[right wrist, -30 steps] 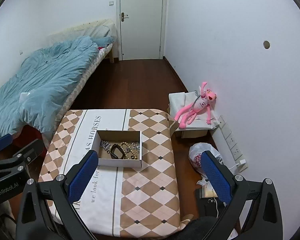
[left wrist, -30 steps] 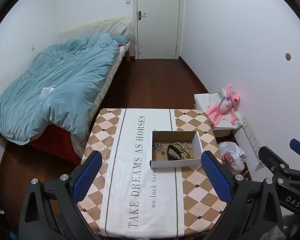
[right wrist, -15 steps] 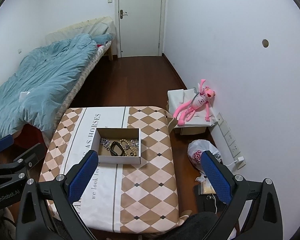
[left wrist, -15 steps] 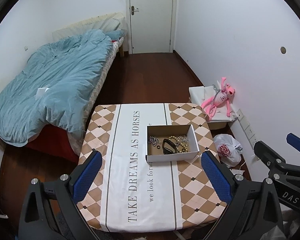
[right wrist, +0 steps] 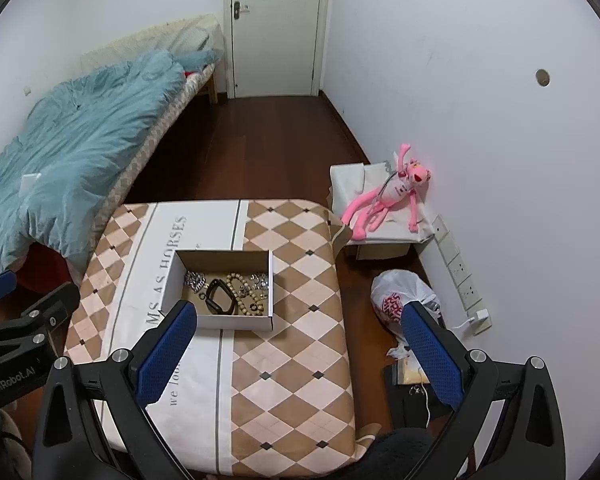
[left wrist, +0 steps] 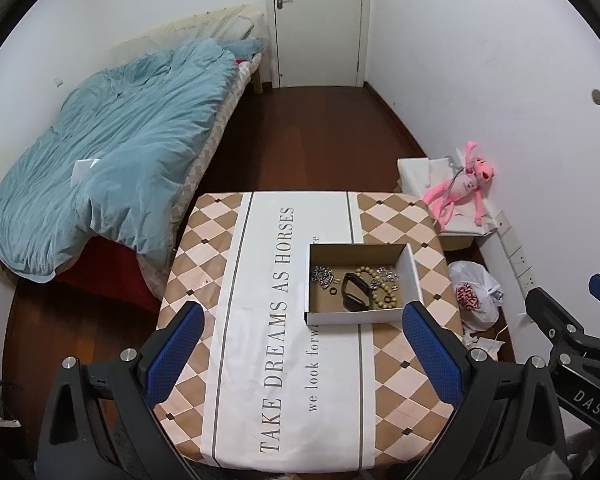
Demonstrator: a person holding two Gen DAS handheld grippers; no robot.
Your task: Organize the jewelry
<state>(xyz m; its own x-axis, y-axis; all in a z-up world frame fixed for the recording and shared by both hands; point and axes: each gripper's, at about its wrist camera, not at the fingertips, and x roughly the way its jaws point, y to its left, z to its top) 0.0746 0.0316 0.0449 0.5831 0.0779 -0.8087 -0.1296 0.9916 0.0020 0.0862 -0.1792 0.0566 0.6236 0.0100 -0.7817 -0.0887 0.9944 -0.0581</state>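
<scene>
A shallow cardboard box [left wrist: 413, 273] [right wrist: 168, 280] sits on the table with the checked cloth [left wrist: 260, 320] [right wrist: 300, 320]. In it lie a black band [left wrist: 355, 291] [right wrist: 219, 301], a wooden bead bracelet [left wrist: 386, 299] [right wrist: 247, 304], a silver chain [left wrist: 321, 274] [right wrist: 195, 280] and a small ring [left wrist: 333, 291]. My left gripper [left wrist: 300, 354] is open and empty, high above the table's near side. My right gripper [right wrist: 296, 354] is open and empty, high above the table's right part.
A bed with a blue duvet [left wrist: 112, 152] stands to the left. A pink plush toy [right wrist: 392, 196] lies on a white box by the right wall. A white plastic bag [right wrist: 400, 300] is on the floor. A closed door [left wrist: 318, 20] is at the back.
Both grippers have shifted slightly over the table; the box sits a little differently in each view. Jaws stay open.
</scene>
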